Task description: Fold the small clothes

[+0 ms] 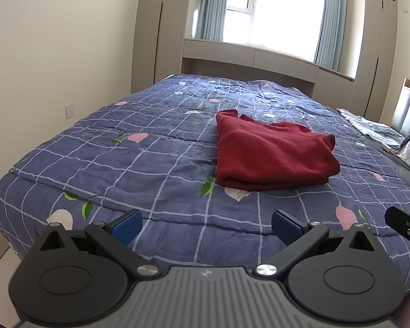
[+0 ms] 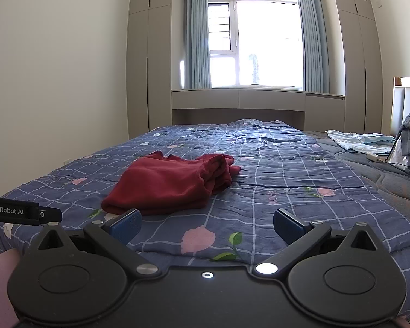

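While wide apart, both grippers (image 1: 206, 225) (image 2: 206, 225) empty, off red garment (image 1: 270, 153).

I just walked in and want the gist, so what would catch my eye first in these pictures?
The dark red garment, folded on the blue checked quilt mid-bed. Then the bright window behind the bed. Nearest, the left gripper and right gripper hang open and empty over the bed's near edge.

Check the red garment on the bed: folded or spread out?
Folded. The red garment lies on the quilt as a compact stack, layered edges showing at its right end, with neither open gripper touching it.
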Available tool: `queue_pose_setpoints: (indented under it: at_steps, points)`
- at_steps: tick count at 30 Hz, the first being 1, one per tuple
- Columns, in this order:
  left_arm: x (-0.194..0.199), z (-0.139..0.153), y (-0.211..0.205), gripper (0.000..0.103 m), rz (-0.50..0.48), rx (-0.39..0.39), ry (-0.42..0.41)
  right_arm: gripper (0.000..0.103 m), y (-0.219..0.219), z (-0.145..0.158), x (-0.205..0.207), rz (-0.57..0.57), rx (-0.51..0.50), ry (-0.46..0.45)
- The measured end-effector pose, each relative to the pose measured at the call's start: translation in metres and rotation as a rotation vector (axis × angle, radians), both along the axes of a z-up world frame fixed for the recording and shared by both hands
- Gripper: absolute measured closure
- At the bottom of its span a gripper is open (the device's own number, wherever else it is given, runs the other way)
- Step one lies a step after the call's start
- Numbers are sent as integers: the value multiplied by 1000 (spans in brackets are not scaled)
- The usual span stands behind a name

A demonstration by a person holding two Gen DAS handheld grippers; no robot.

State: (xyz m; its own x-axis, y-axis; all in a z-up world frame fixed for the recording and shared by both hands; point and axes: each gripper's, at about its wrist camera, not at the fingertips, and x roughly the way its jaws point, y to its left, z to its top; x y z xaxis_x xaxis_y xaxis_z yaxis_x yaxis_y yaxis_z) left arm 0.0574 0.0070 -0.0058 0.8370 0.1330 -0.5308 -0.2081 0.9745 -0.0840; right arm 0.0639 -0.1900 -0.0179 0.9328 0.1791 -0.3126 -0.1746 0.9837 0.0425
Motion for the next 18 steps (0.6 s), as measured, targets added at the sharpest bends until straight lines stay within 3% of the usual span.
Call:
queue_pose_setpoints:
  at_steps: [18]
  points:
    - [-1,1,0,0,1,13,-6,1,0,0,0,0,0,2]
